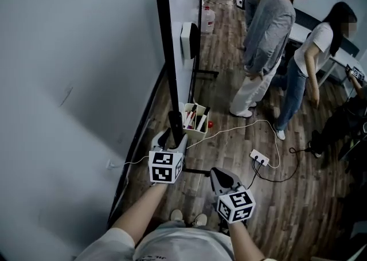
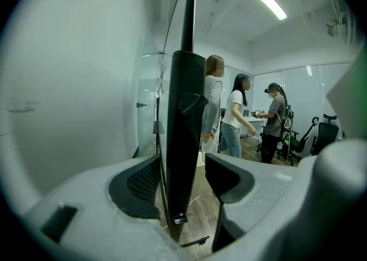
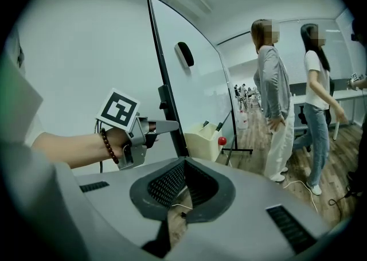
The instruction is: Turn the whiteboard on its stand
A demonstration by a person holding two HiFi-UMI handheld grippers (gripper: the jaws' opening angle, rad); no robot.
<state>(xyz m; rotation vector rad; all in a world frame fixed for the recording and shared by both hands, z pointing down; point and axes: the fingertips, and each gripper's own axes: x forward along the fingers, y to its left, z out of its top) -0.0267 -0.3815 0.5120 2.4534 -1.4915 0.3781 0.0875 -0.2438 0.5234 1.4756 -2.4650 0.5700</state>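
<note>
The whiteboard (image 1: 182,2) stands almost edge-on to me in its black frame (image 1: 165,53); in the right gripper view its white face (image 3: 195,82) carries a dark eraser (image 3: 184,53). My left gripper (image 1: 175,132) straddles the lower end of that frame's upright. In the left gripper view the black upright (image 2: 183,110) rises between the jaws of the left gripper (image 2: 183,180), which stand wide, with a gap showing at the right pad. My right gripper (image 1: 219,175) hangs lower and to the right, away from the board. Its jaws meet at the tips (image 3: 182,165) with nothing between them.
A cream box of markers (image 1: 195,117) sits at the board's foot with a red ball (image 1: 210,124) beside it. A white cable runs to a power strip (image 1: 259,157). Two people (image 1: 266,30) (image 1: 309,53) stand beyond, a third at the right edge. The wall (image 1: 74,93) is close on the left.
</note>
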